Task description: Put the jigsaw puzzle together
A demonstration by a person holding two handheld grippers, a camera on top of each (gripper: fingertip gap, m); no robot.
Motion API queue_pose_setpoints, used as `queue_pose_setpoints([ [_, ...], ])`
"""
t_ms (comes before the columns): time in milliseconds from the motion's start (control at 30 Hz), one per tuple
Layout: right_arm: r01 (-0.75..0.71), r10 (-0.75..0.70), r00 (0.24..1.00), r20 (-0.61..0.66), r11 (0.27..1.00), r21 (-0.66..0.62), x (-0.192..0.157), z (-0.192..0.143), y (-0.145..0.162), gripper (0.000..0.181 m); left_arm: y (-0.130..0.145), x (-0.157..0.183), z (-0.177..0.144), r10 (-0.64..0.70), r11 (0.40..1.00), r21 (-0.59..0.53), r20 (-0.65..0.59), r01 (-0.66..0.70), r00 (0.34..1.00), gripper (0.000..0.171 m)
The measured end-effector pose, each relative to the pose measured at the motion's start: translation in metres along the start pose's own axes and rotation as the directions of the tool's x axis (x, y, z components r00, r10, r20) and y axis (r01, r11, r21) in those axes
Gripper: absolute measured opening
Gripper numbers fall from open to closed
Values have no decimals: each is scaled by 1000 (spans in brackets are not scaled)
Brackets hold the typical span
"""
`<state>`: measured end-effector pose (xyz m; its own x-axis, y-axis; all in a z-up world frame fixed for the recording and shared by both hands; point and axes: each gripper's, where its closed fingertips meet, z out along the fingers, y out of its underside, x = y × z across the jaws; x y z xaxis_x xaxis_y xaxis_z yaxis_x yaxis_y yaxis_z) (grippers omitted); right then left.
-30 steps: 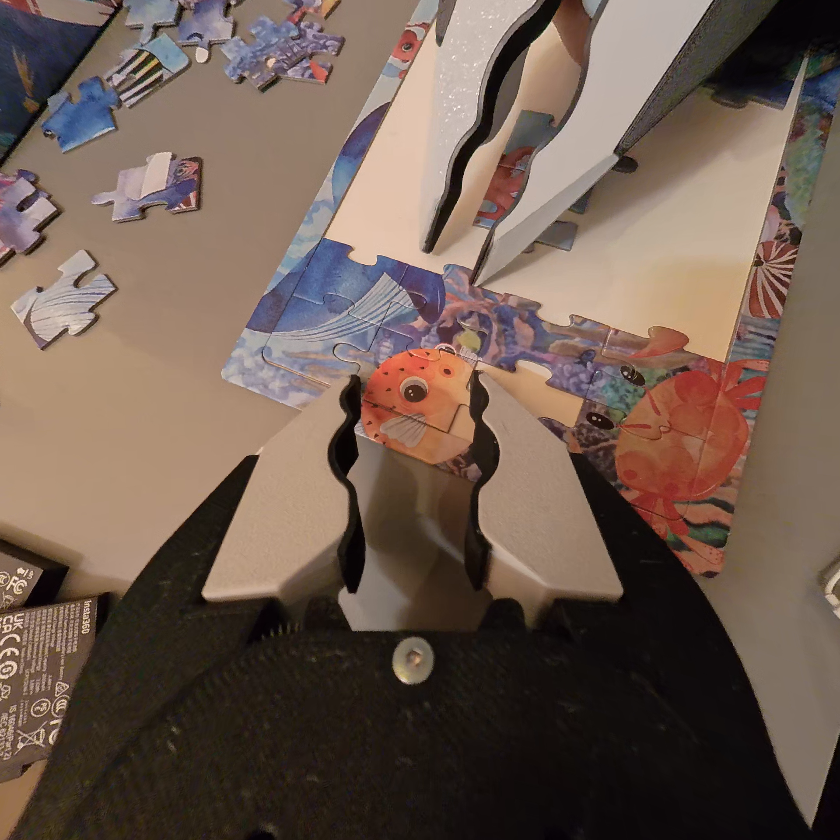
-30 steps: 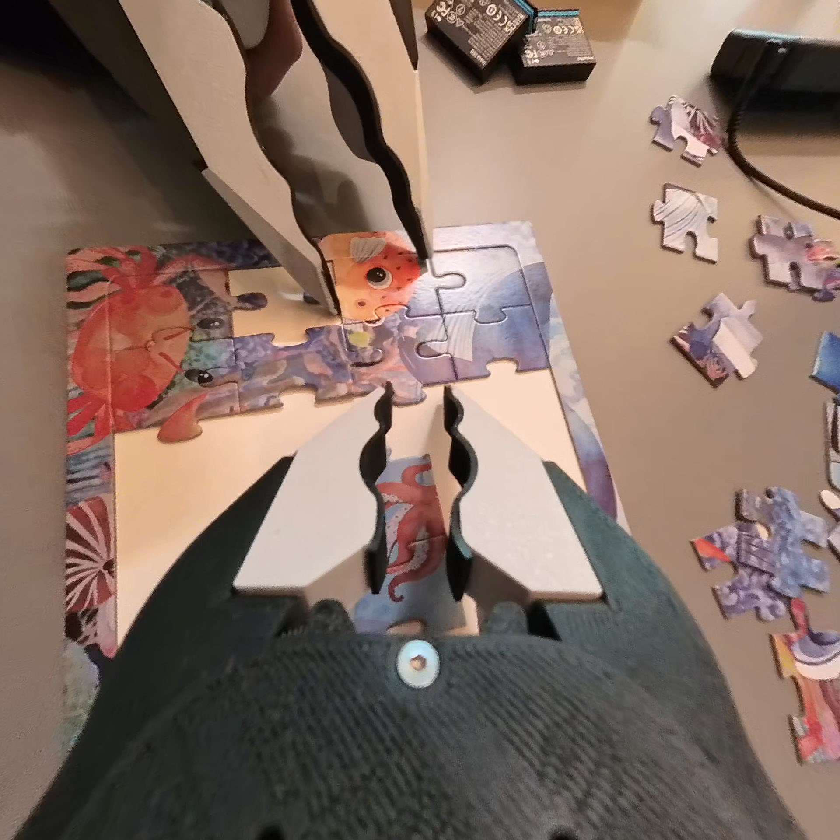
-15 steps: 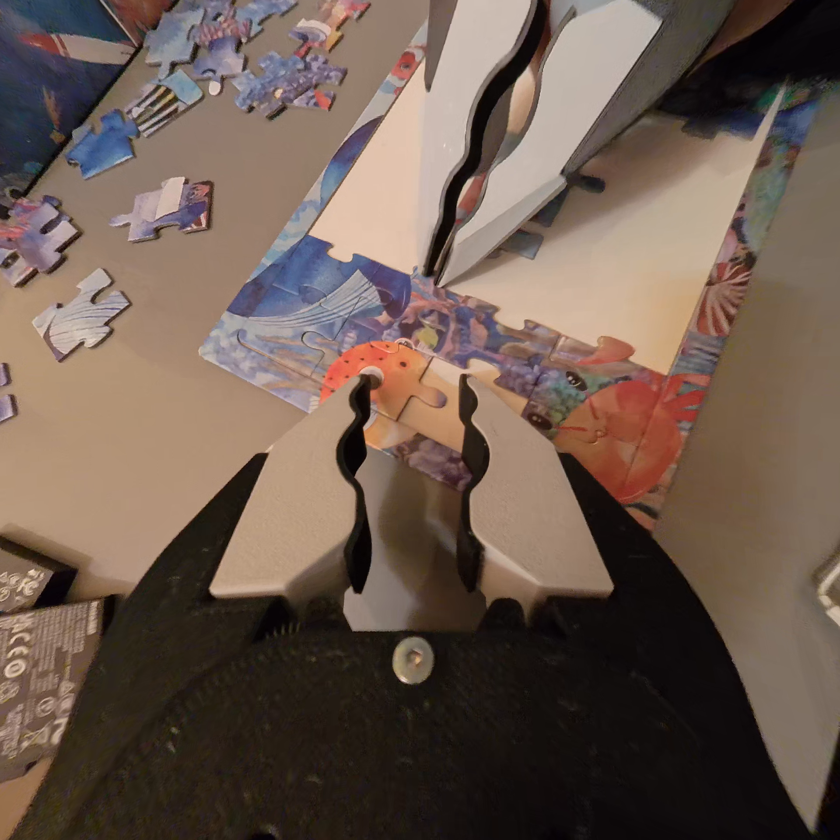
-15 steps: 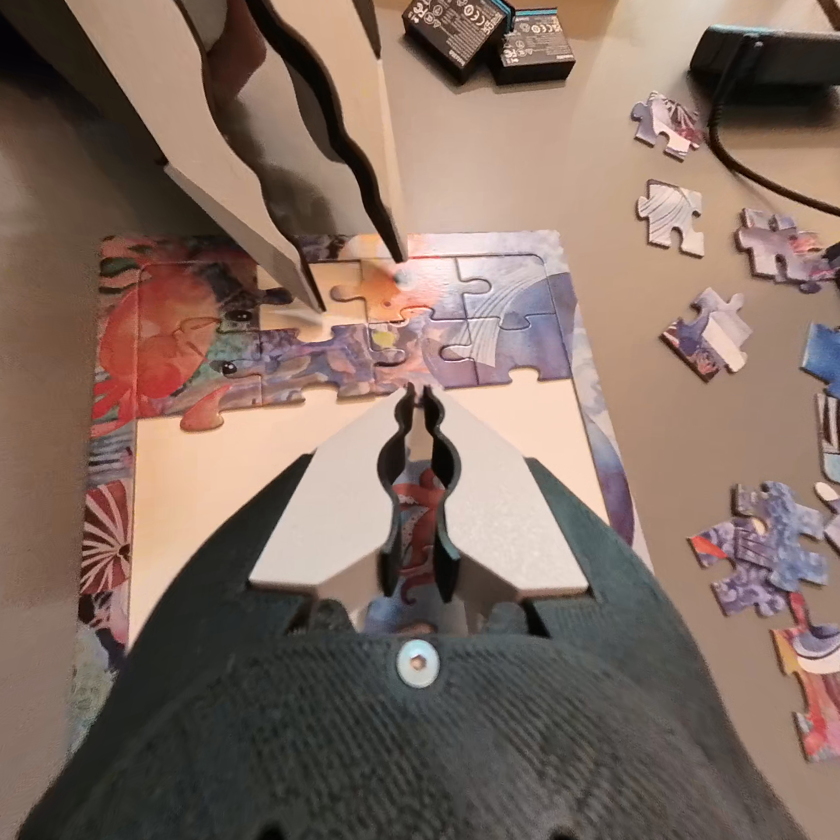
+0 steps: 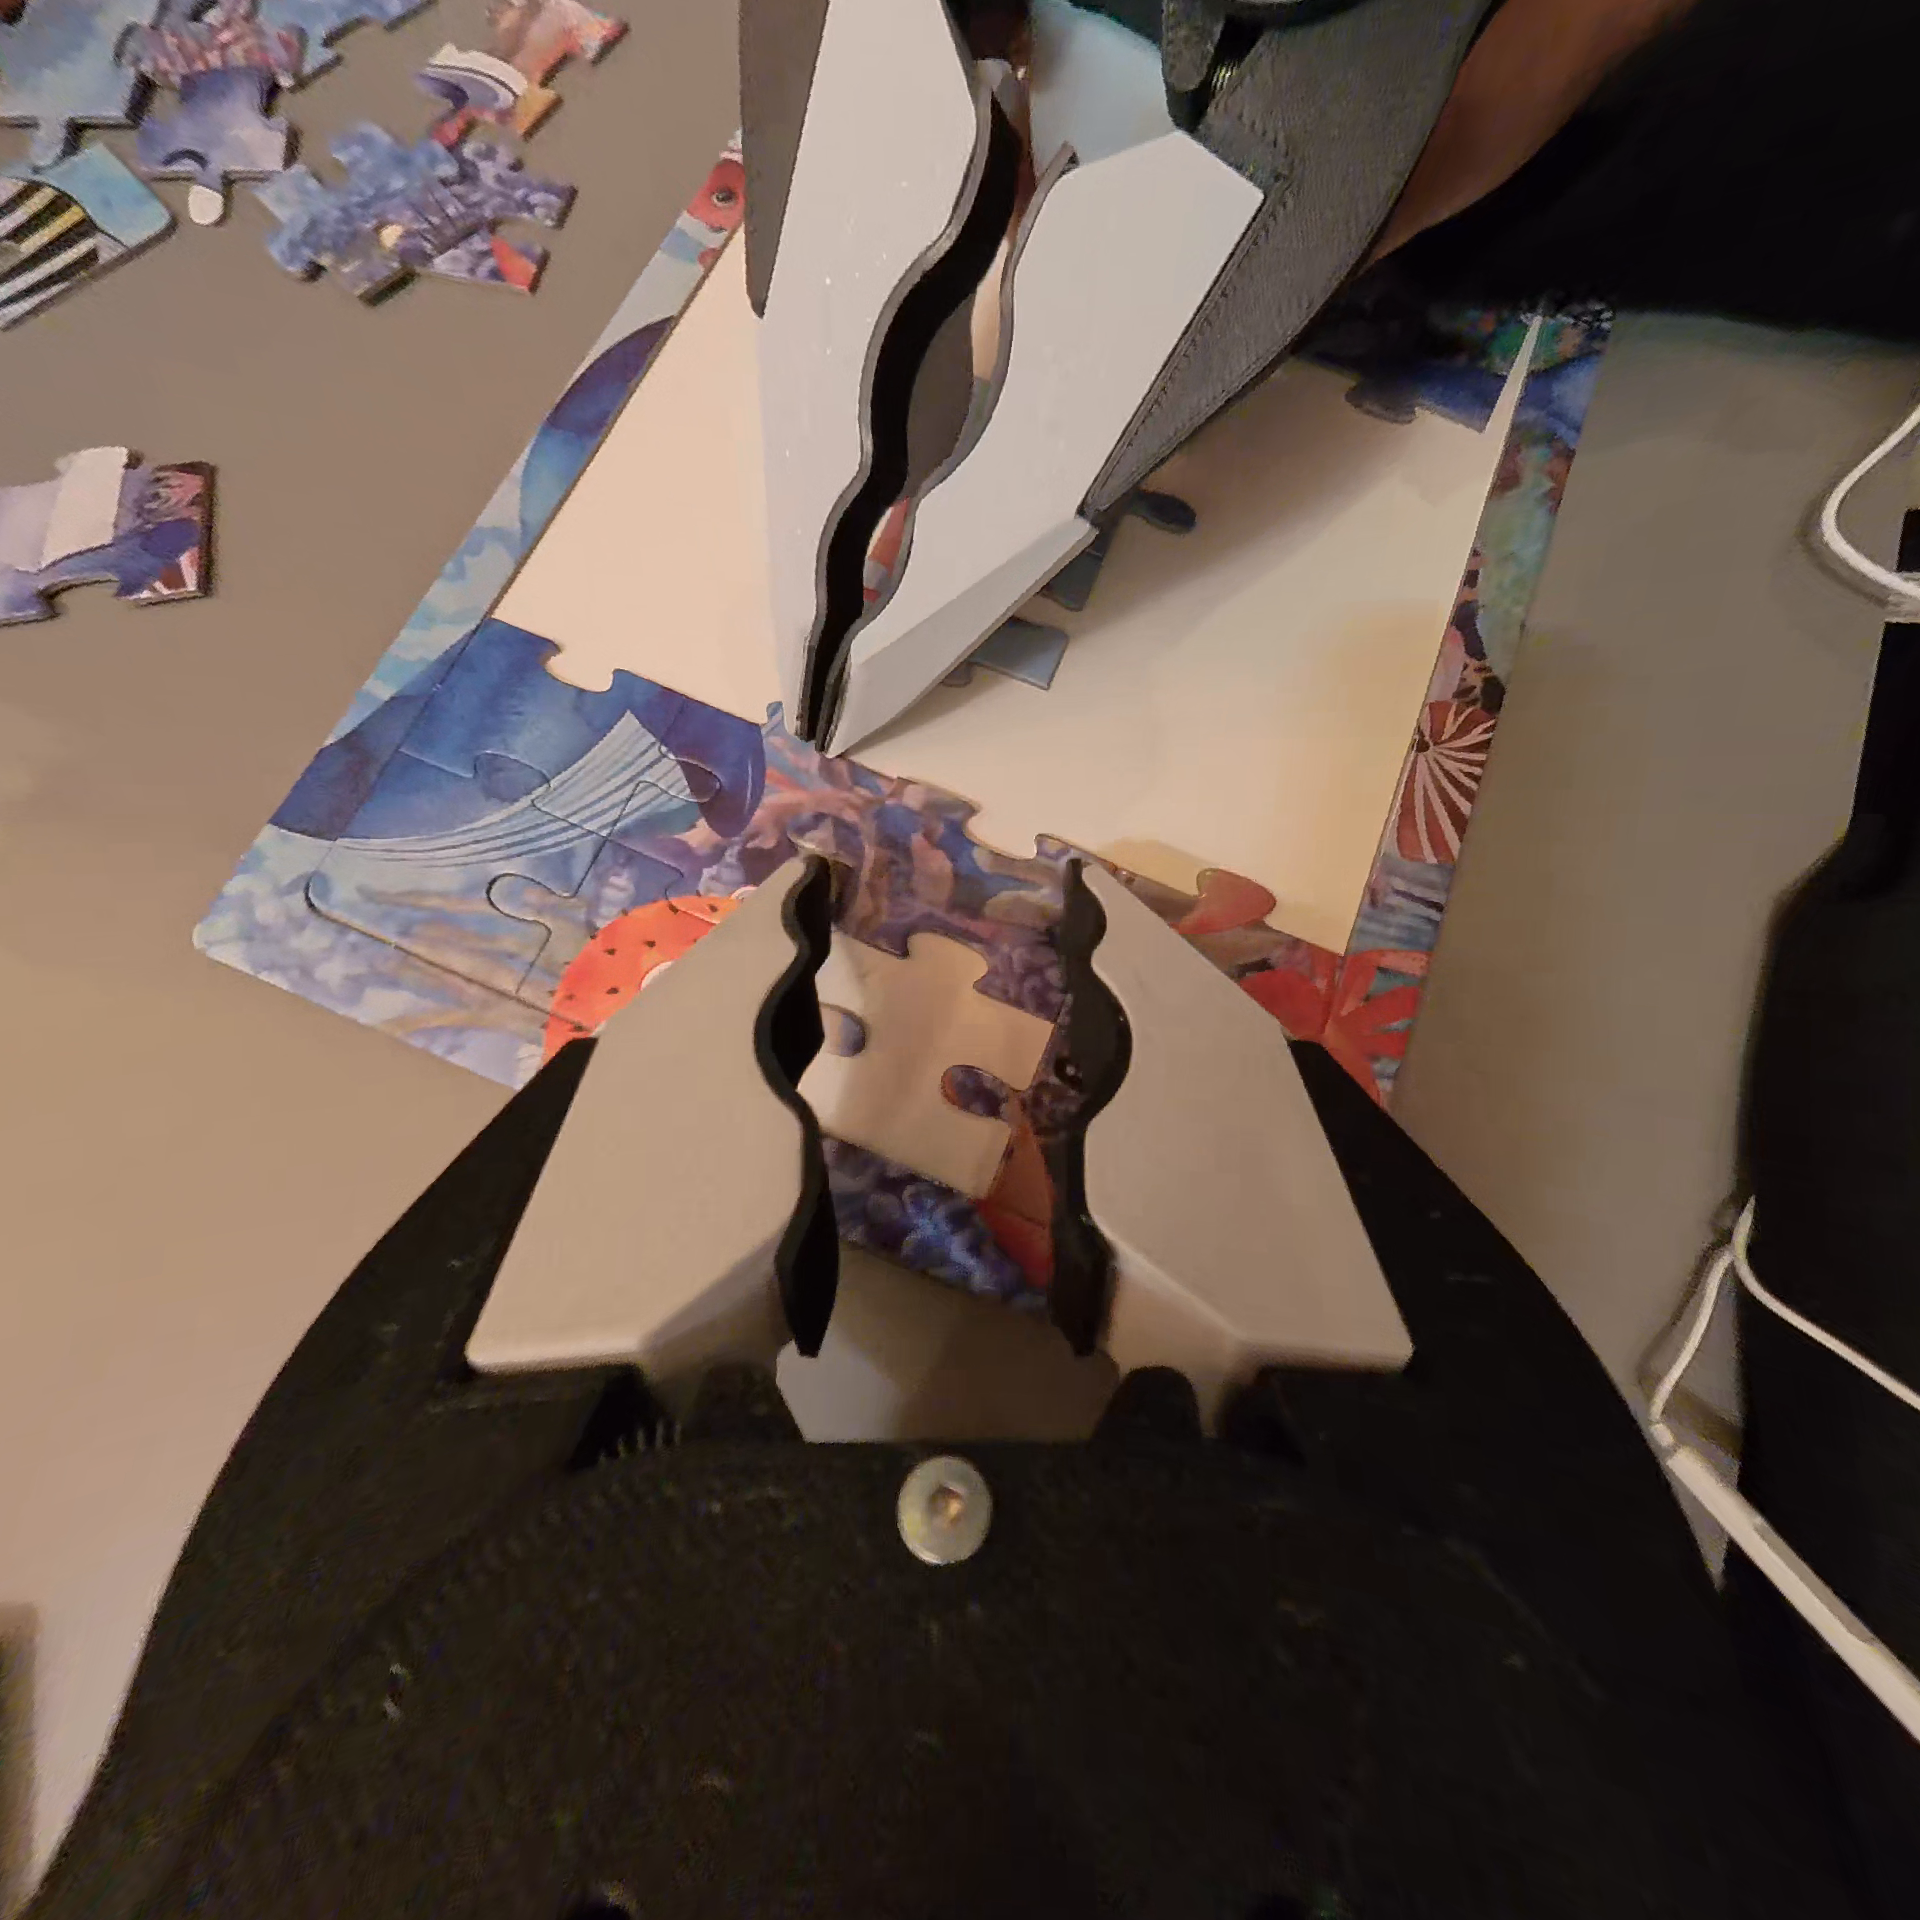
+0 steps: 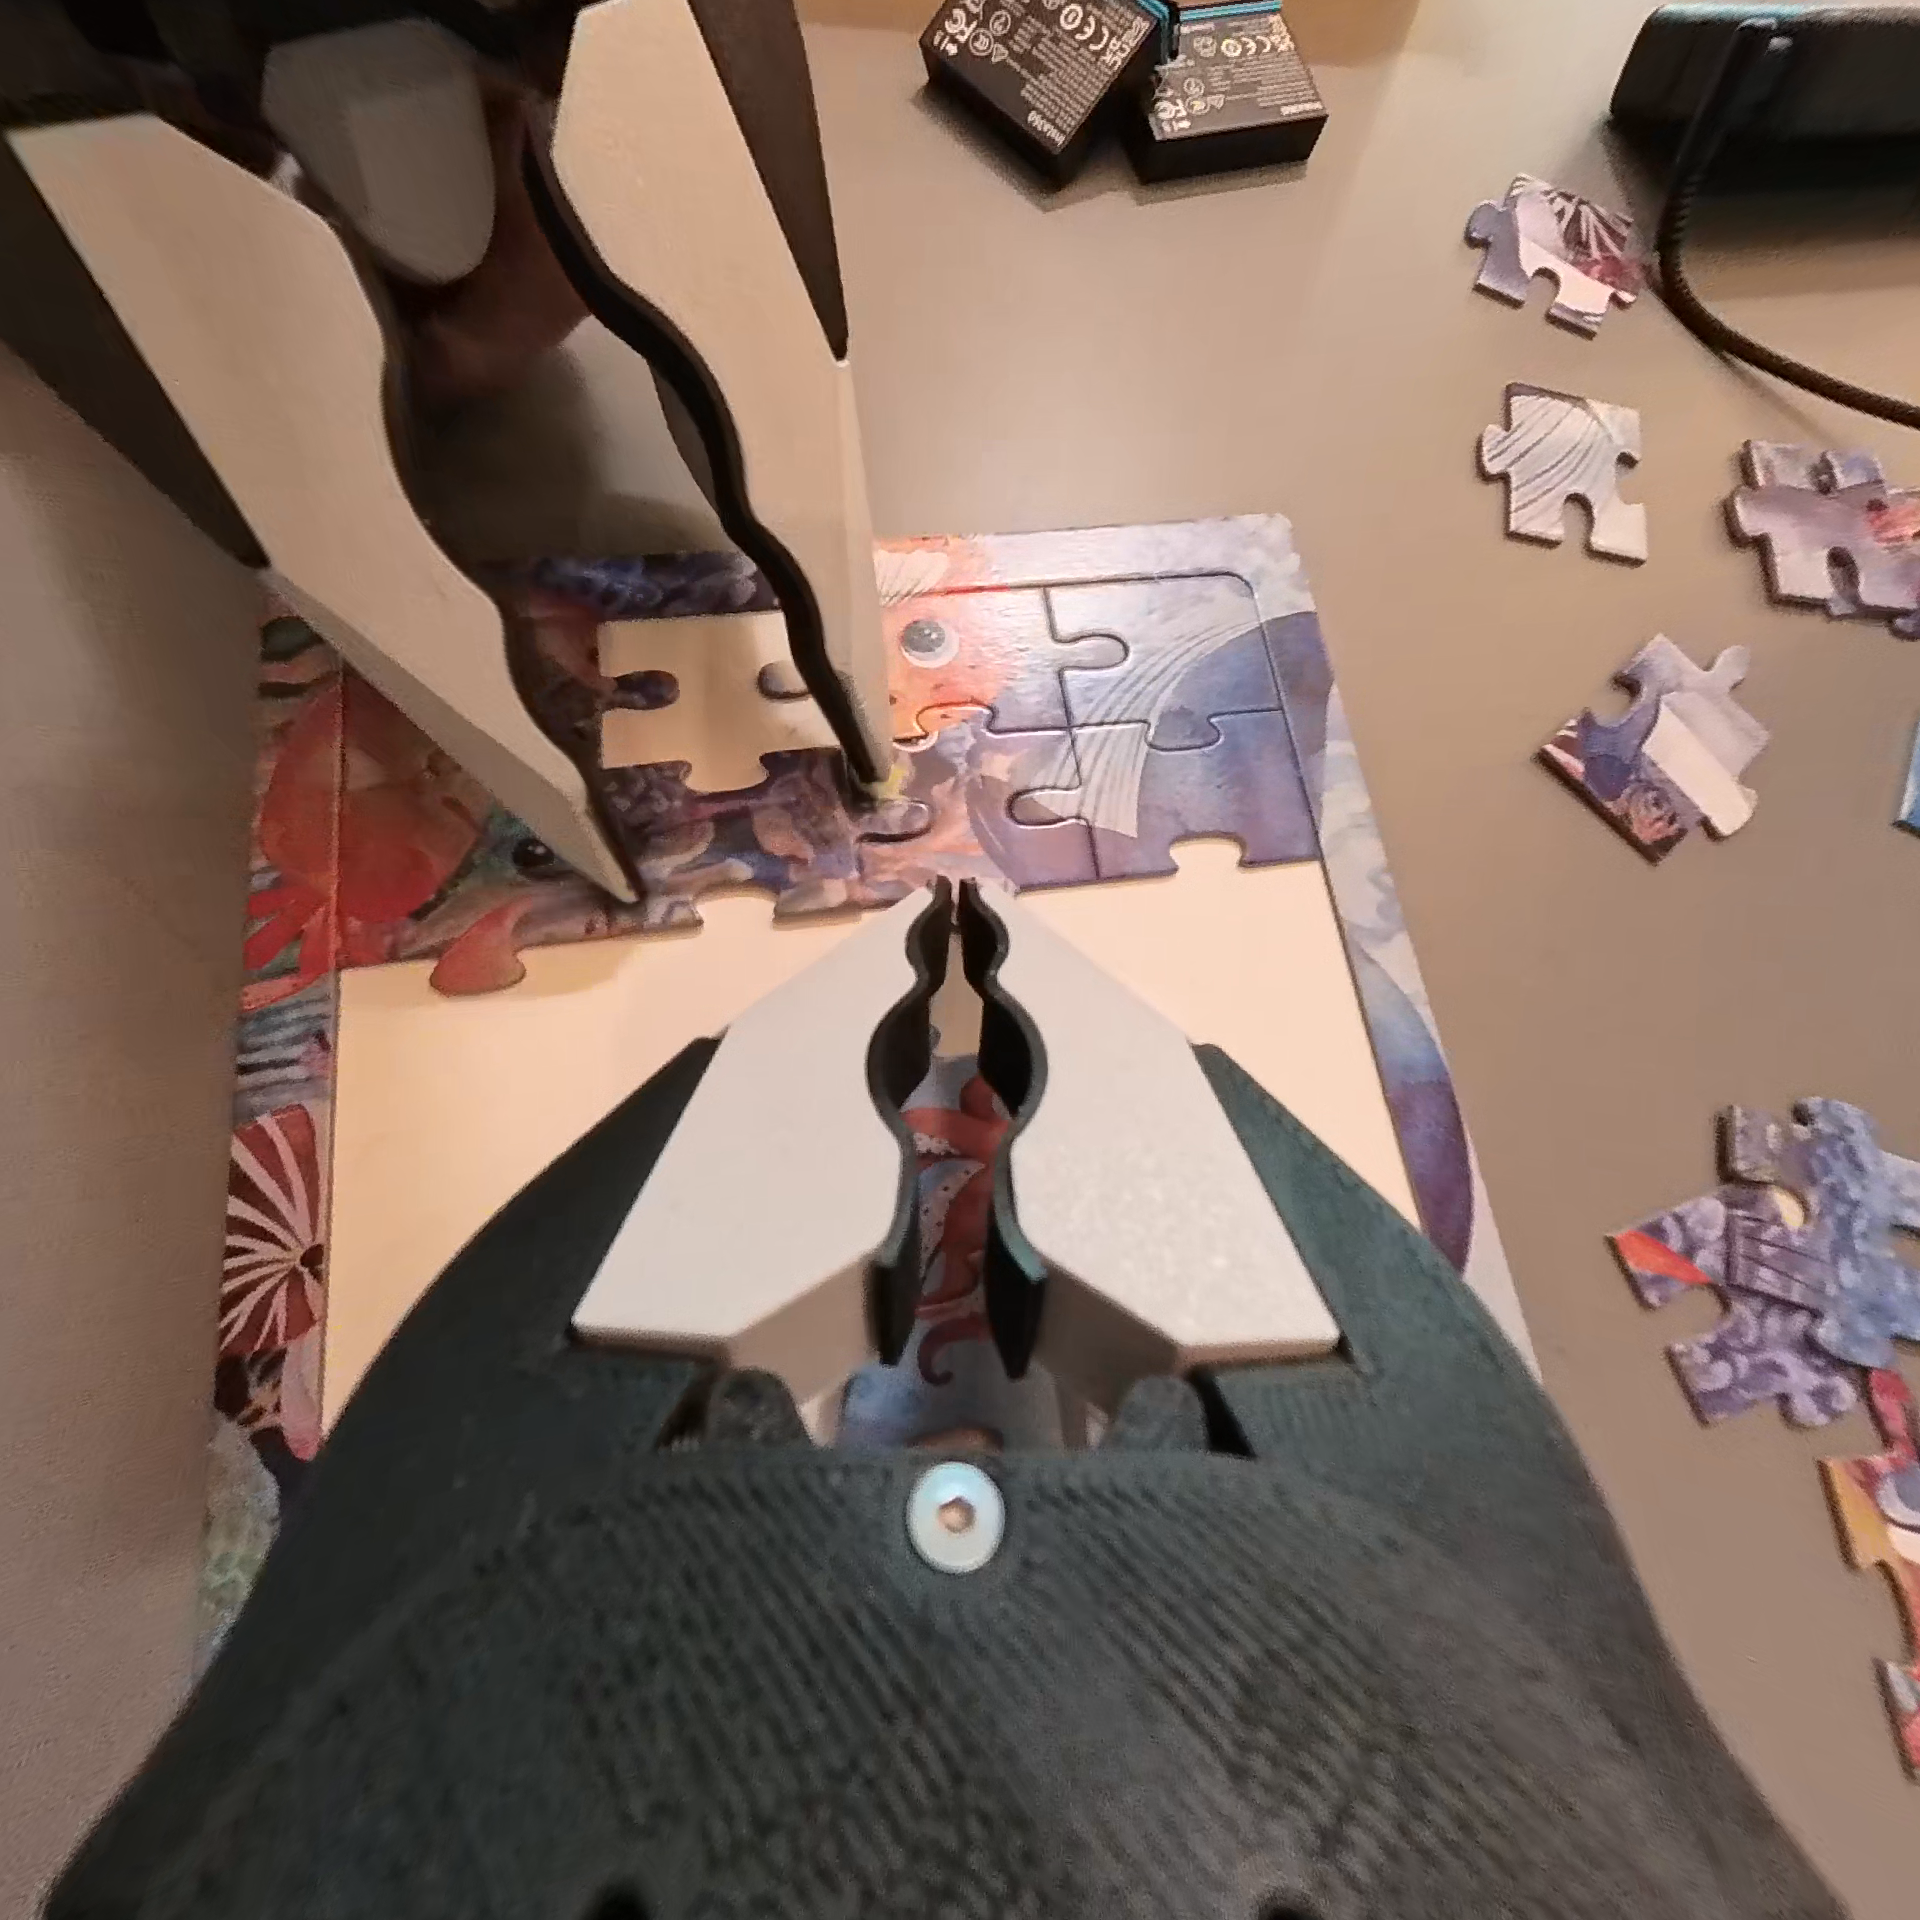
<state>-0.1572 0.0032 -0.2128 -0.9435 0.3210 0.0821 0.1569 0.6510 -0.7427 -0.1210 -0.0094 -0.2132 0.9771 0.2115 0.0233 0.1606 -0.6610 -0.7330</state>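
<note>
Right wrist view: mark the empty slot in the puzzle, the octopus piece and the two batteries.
Empty slot (image 6: 691,691), right wrist view, bare backing between placed pieces.
Octopus piece (image 6: 951,1164), right wrist view, red arms behind the fingers.
Batteries (image 6: 1127,78), right wrist view, seam between them.

Small white print and certification marks seen on two black battery packs (image 6: 1122,88) lying on tabletop (image 6: 1143,395); wording not reproduced. No other writing noted.

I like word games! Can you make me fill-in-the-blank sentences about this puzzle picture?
The left claw is ___.
The right claw is ___.
The spotty fish in the puzzle is coloured ___.
Missing words: open; shut; orange.
</note>
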Motion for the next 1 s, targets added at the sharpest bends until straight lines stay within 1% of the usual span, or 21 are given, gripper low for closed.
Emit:
queue_pose_setpoints([
  [100, -5, 5, 1000, 5, 1000, 0, 0, 0, 0, 0, -5, 2, -2, -4, 1000, 31, -23, 4, 1000, 45],
  [267, -1, 1, 1000, 1, 1000, 0, 0, 0, 0, 0, 0, 5, 3, 13, 1000, -16, -27, -13, 1000, 46],
  [1000, 4, -4, 1000, 4, 1000, 0, 0, 0, 0, 0, 3, 6, 2, 20, 1000, -22, -17, -20, 1000, 46],
])
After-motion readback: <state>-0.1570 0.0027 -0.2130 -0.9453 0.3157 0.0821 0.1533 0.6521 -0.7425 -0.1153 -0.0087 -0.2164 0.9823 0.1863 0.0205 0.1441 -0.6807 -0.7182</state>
